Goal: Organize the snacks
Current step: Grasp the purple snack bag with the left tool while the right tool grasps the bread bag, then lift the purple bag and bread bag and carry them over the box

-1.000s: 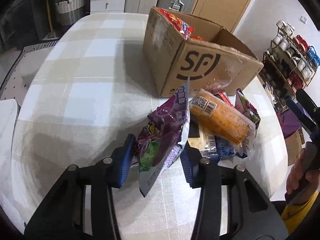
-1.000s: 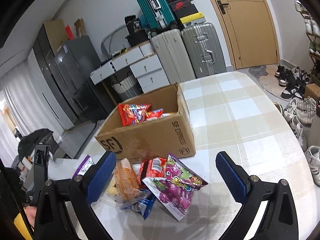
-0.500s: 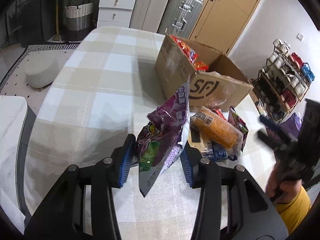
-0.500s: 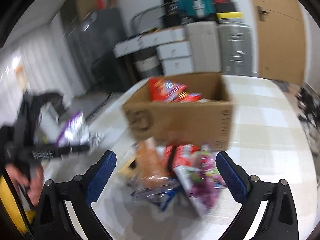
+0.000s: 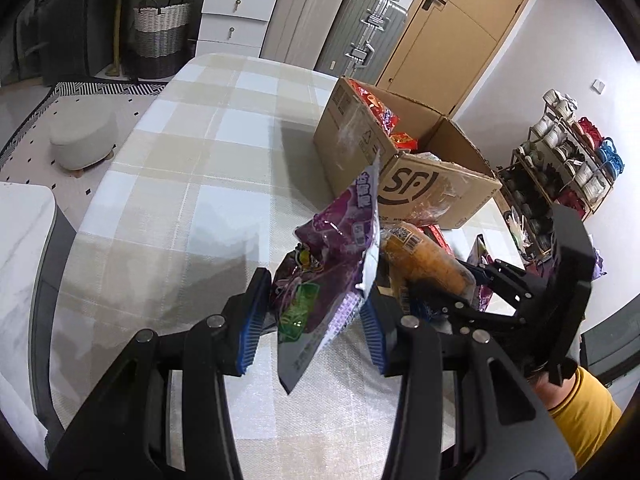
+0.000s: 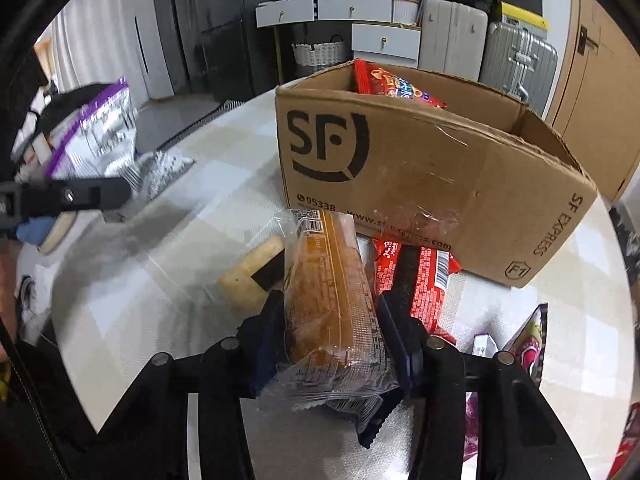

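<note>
My left gripper (image 5: 314,308) is shut on a purple snack bag (image 5: 336,256) and holds it above the checked table (image 5: 180,184). An open cardboard box (image 5: 404,160) marked SF stands beyond it with red packs inside. In the right wrist view my right gripper (image 6: 331,308) is closing its jaws on an orange bread pack (image 6: 328,280), and both pads touch its sides. That pack lies on the snack pile in front of the box (image 6: 420,184). The left gripper (image 6: 80,196) and its purple bag (image 6: 100,132) show blurred at the far left.
A red pack (image 6: 428,280), a clear-wrapped biscuit pack (image 6: 252,276) and a purple grape bag (image 6: 528,344) lie around the orange pack. Suitcases (image 5: 340,12), white drawers (image 5: 236,8), a door and a shoe rack (image 5: 560,160) stand past the table. A grey stool (image 5: 80,140) is at the left.
My right gripper came down onto the snack pile and its jaws went from wide apart to closed around the orange pack. My left gripper drew back a little with the purple bag.
</note>
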